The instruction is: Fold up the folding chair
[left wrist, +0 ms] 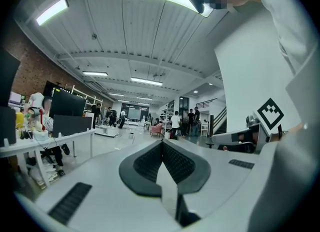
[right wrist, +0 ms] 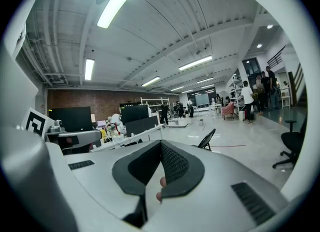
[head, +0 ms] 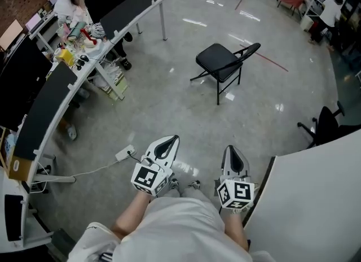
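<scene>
The black folding chair (head: 223,63) stands unfolded on the grey floor, well ahead of me in the head view. In the right gripper view the folding chair (right wrist: 206,139) shows small, just right of the jaw tips. My left gripper (head: 171,139) and right gripper (head: 232,149) are held side by side in front of my body, far short of the chair. Both point forward. The left gripper (left wrist: 162,144) has its dark pads pressed together with nothing between them. The right gripper (right wrist: 161,144) is likewise shut and holds nothing.
A long curved desk (head: 73,83) with monitors and clutter runs along the left. A power strip (head: 125,153) with its cable lies on the floor near my left gripper. A black office chair (head: 324,124) and a large white panel (head: 316,199) stand at the right.
</scene>
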